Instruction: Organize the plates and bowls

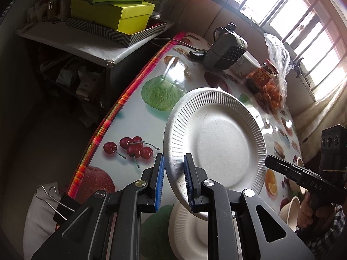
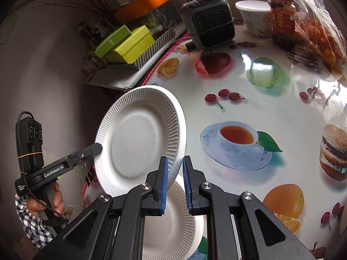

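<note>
I hold one paper plate (image 2: pixel 138 138) tilted above the table (image 2: pixel 282 112), the left tongs (image 1: pixel 173 179) nearly closed on its rim and the right tongs (image 2: pixel 175 179) fully closed on the opposite rim. A second plate (image 2: pixel 173 221) lies just below. If my hands drift apart or twist, the thin rim may slip out or buckle, and the plate could fall askew instead of stacking.

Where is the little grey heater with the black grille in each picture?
Left wrist view: heater sits upper middle, at the table's far end, beside the white tub.
Right wrist view: heater sits top centre, left of the white tub.
Shared landmark: the green boxes.
</note>
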